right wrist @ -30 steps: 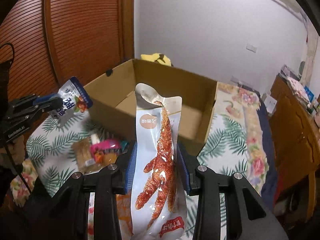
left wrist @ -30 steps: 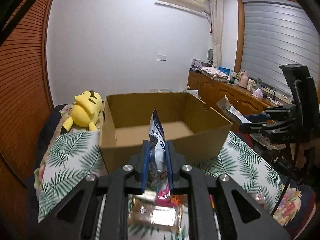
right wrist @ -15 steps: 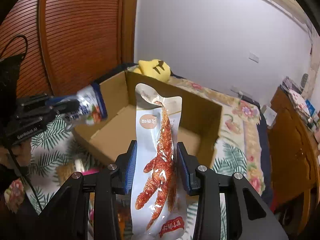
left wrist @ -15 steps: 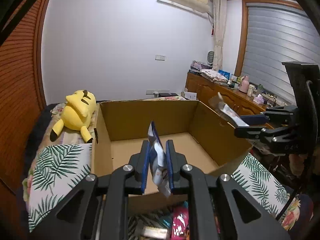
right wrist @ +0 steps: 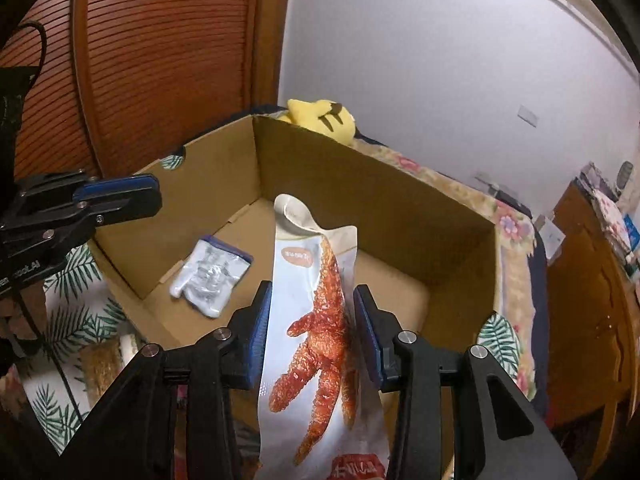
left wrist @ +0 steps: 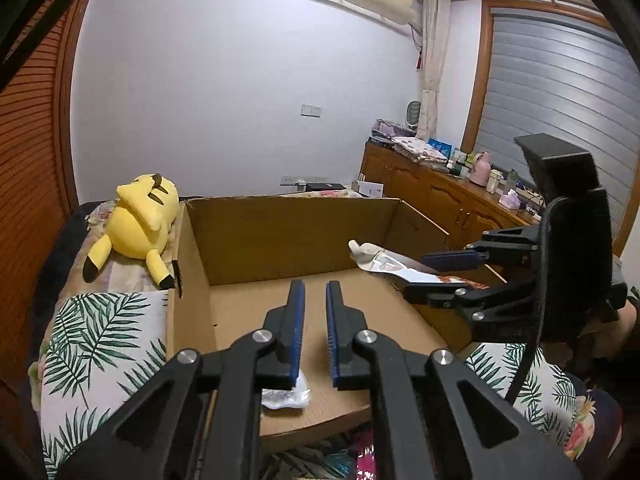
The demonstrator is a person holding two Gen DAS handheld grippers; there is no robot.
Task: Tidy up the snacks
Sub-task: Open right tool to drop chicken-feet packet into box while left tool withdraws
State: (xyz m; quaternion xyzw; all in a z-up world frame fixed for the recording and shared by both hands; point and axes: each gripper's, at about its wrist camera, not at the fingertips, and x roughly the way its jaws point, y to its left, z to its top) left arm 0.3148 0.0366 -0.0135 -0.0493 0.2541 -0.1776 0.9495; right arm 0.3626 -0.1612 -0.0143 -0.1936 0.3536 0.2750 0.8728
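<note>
An open cardboard box (left wrist: 280,236) (right wrist: 360,184) stands on a leaf-print cover. My left gripper (left wrist: 314,292) is open and empty over the box's near left part; it also shows in the right wrist view (right wrist: 120,196). A small silver and blue snack packet (right wrist: 210,274) lies on the box floor, partly hidden under my left fingers in the left wrist view (left wrist: 286,394). My right gripper (right wrist: 312,300) is shut on a white chicken-feet snack pouch (right wrist: 320,336) and holds it over the box's right side; the pouch also shows in the left wrist view (left wrist: 384,262).
A yellow plush toy (left wrist: 142,220) lies behind the box's left corner. More snack packets (left wrist: 364,452) (right wrist: 100,364) lie on the leaf-print cover (left wrist: 96,344) in front of the box. A wooden sideboard (left wrist: 436,196) with clutter runs along the right wall.
My left gripper moved forward over the box, opened and let go of the blue and silver packet, which now lies on the box floor. My right gripper moved with its pouch over the box.
</note>
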